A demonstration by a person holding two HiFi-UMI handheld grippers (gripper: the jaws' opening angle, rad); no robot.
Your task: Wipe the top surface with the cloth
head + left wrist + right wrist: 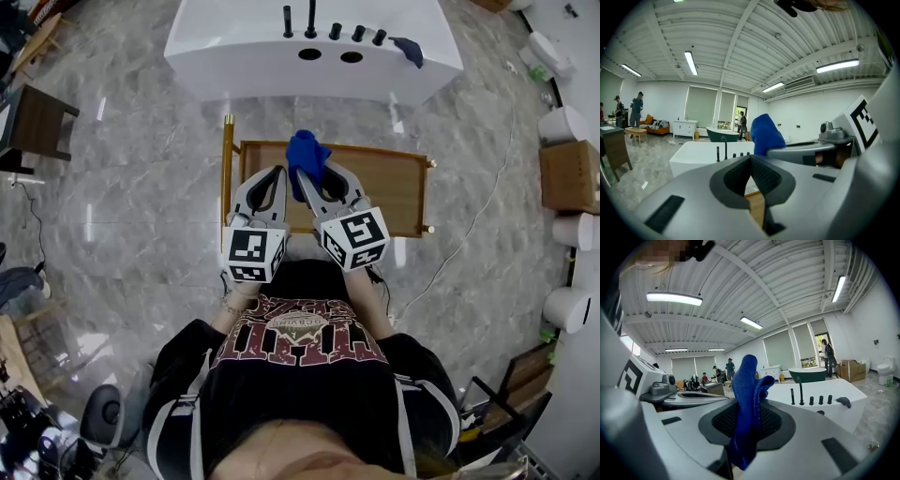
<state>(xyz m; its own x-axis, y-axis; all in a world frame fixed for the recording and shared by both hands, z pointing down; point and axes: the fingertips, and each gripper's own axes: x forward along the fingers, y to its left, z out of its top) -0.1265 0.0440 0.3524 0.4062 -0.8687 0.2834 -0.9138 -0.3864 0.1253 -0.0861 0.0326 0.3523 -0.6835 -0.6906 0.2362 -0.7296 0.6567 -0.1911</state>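
Pinching blue cloth [746, 399]: right hand-held gripper [303, 178], cloth protruding past tips; left hand-held gripper [750, 157] closed, empty.

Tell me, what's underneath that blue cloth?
A wooden table top, bare where it shows. The patch straight below the blue cloth, which is clamped in the right gripper, is hidden by the cloth and that gripper.

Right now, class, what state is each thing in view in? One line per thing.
left gripper: shut, empty.
right gripper: shut on the blue cloth.
blue cloth: bunched, held over the wooden table.
wooden table: standing, beneath both grippers.
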